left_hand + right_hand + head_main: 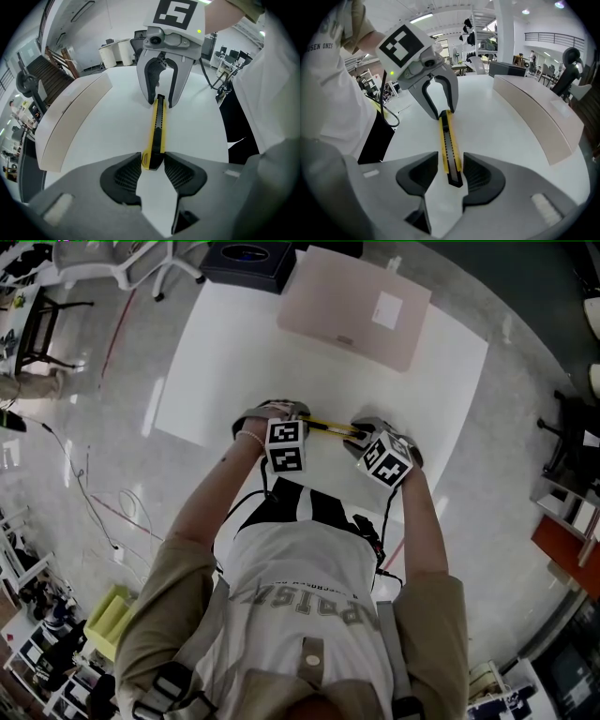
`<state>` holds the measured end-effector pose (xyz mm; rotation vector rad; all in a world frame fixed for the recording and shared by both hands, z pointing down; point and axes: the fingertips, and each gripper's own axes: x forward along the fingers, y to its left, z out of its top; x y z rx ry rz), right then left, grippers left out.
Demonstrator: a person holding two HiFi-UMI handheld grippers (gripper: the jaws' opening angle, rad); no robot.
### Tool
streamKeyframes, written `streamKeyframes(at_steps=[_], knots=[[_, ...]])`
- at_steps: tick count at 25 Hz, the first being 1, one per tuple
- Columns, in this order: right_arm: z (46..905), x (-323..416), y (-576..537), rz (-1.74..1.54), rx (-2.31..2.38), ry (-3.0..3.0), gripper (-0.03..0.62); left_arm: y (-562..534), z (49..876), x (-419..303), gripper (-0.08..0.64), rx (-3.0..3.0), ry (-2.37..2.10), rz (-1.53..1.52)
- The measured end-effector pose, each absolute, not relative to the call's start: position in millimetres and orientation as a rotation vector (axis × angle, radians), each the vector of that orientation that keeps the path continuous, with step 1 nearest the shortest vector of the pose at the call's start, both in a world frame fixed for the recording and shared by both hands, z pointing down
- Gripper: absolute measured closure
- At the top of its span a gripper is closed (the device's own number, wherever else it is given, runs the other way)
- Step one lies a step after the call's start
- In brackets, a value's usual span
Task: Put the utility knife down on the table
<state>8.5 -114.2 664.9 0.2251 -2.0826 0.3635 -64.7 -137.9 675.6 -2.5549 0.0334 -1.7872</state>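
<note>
Left gripper (153, 163) jaws clamped on utility knife (159, 124), right gripper (451, 164) jaws apart around it, ends hidden overhead

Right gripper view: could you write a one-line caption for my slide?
Right gripper open around one end of the yellow utility knife; left gripper holds the other end.

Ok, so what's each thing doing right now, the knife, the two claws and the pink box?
utility knife: stretched between both claws, low over the white table; I can't tell if it touches.
left claw: shut on one end of the utility knife.
right claw: open, with the knife's other end loose between its jaws.
pink box: lying flat at the table's far edge, untouched.
</note>
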Motion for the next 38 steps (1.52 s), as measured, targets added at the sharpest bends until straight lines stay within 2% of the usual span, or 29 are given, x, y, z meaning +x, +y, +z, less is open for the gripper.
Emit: streamKeyframes(at_steps=[30, 38], knots=[[640.1, 24.2, -118.9, 0.513, 0.47, -2.22, 0.411, -144.4, 674.9, -74.8, 0.368, -2.729, 0.158, -1.773], [587.8, 28.8, -137.1, 0.535, 0.788, -2.358, 0.397, -156.0, 629.2, -68.8, 0.37, -2.931, 0.41, -1.508]])
